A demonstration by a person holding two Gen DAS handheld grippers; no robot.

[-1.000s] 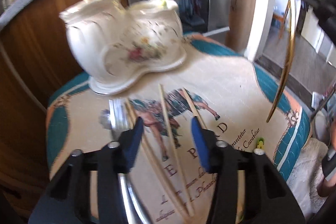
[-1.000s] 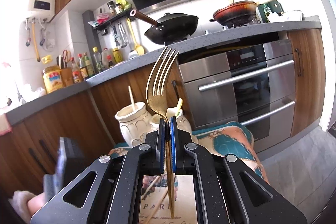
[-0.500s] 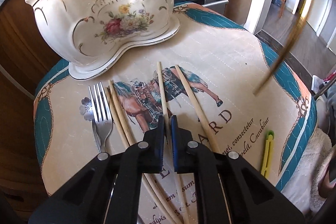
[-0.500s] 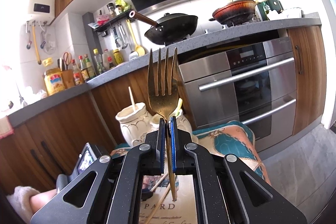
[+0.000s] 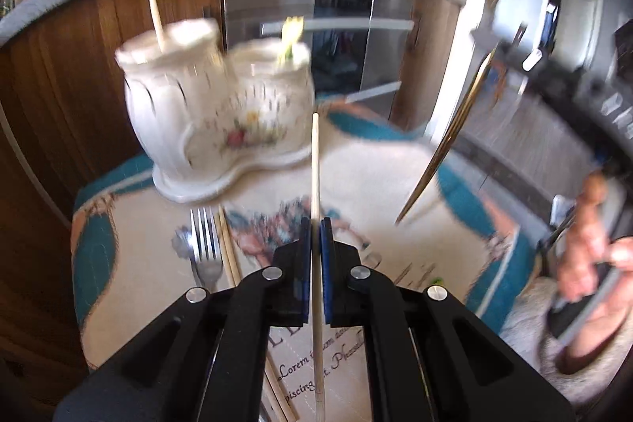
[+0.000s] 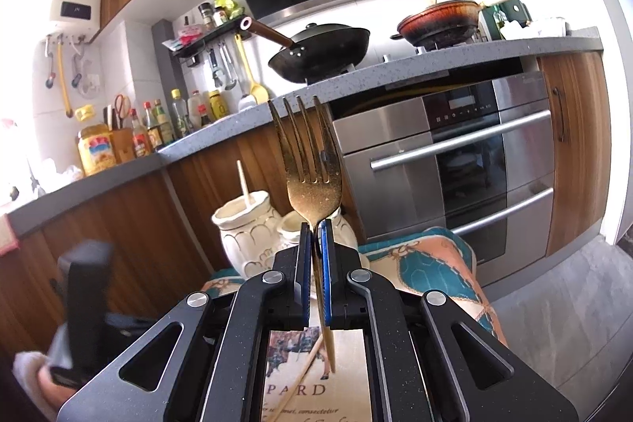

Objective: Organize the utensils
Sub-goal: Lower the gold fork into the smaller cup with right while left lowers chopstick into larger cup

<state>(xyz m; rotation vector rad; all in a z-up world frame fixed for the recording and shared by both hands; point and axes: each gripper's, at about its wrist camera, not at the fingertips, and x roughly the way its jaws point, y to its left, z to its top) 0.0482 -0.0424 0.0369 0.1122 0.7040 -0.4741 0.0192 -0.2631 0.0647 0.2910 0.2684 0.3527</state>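
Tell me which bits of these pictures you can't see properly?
- Left wrist view: flower painting on the white ceramic two-pot holder is smeared by motion blur.
- Left wrist view: the silver metal fork handle hides behind the left gripper, which is shut on a pale wooden chopstick.
- Right wrist view: the gold metal fork handle is mostly covered by the right gripper.

Tablecloth point(image 6: 316, 392) print: "PARD"; "Lorem".
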